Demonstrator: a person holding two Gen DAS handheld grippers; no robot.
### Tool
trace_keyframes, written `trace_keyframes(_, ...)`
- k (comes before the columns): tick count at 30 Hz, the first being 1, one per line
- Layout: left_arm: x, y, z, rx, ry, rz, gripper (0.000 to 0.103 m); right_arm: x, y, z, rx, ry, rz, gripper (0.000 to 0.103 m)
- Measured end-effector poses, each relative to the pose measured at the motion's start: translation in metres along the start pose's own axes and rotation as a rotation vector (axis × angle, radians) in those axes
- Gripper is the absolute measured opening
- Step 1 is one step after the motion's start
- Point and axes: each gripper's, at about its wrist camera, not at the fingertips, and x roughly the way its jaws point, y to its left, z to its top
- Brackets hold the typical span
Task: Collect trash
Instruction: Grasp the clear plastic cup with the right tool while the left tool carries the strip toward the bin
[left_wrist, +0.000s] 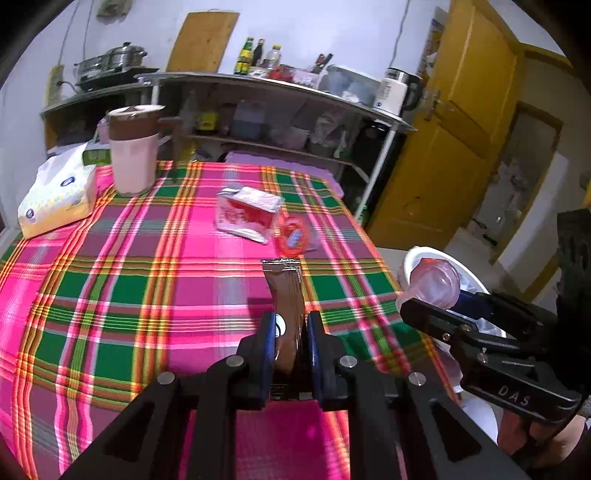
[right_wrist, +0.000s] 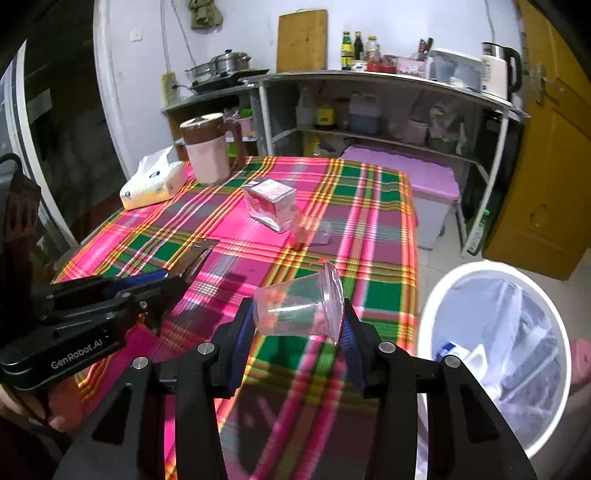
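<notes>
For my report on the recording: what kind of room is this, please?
Most likely a home kitchen with a dining table: a steamer pot on a cooktop, sauce bottles and an electric kettle on the metal shelf.

The walls (right_wrist: 406, 22) are pale and plain. A metal shelf unit (right_wrist: 388, 79) stands against the back wall, with bottles (right_wrist: 347, 50), a white kettle (right_wrist: 496, 70) and a wooden board (right_wrist: 302, 40) on top. A steel pot (right_wrist: 227, 61) sits on a lower counter to its left. A yellow wooden door (right_wrist: 554, 155) stands at the right. The floor (right_wrist: 439, 258) has pale tiles. The surface (right_wrist: 184, 236) wears a pink and green checked cloth. A purple-lidded box (right_wrist: 424, 177) sits under the shelves.
</notes>
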Motion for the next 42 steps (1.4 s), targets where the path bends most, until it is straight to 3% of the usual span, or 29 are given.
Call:
trace_keyframes(18, -0.003, -0.066, 0.004, 0.100, -0.003, -0.081, 0.017, -0.045, -0.046, -0.017, 0.095, -0.057, -0.058, 0.045)
trace_keyframes(42, 0.039, -0.145, 0.014, 0.228, 0.037, -0.197, 0.017, -0.066, -0.119, -0.041, 0.231, -0.063, -0.172, 0.045)
